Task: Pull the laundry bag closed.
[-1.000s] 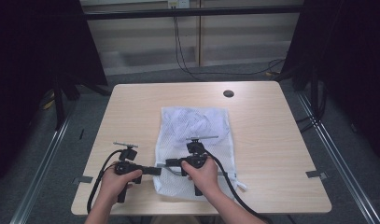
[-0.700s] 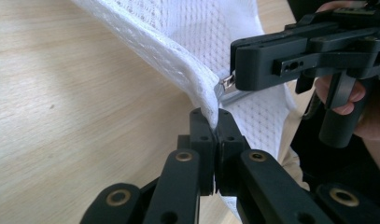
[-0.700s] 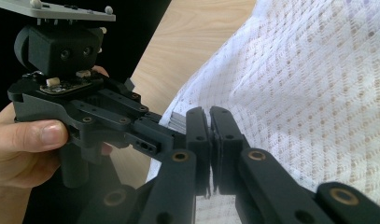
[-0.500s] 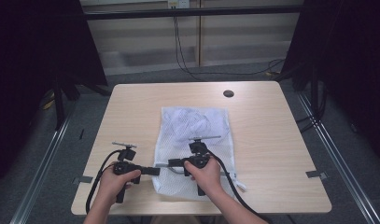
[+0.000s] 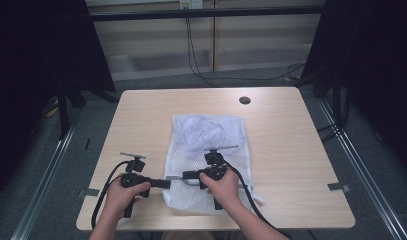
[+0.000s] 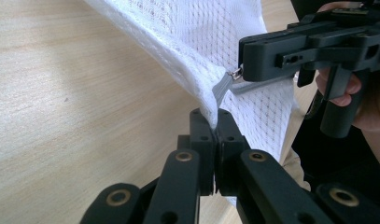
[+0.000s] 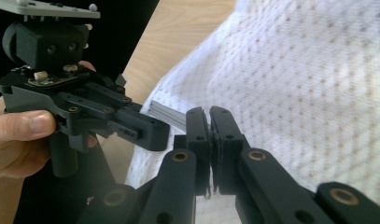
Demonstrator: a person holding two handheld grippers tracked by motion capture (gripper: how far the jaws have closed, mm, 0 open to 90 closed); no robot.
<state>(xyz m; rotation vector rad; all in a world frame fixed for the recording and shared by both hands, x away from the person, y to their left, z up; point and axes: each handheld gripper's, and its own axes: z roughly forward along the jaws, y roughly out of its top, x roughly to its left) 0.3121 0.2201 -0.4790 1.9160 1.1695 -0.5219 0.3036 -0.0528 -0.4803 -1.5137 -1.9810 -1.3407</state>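
High view: mesh bag (image 5: 206, 160) flat mid-table (image 5: 291, 150). Left gripper view: left claw (image 6: 214, 122) pinches the bag edge beside the zipper pull (image 6: 223, 85). Right gripper view: right claw (image 7: 209, 122) pinches the pull tab; I'd pull parallel to the zipper, left anchoring.

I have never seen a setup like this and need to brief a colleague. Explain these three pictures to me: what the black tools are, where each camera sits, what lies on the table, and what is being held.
There is no robot here. A person holds a hand-operated black gripper in each hand. The high view looks down from above: the left gripper and right gripper meet at the near left edge of a white mesh bag that lies on a wooden table. White fabric sits bunched inside the bag. The other two pictures come from a camera riding on each gripper, looking along its own jaws. The left gripper is shut on the bag's edge. The right gripper is shut on the grey zipper pull, seen from both gripper cameras.
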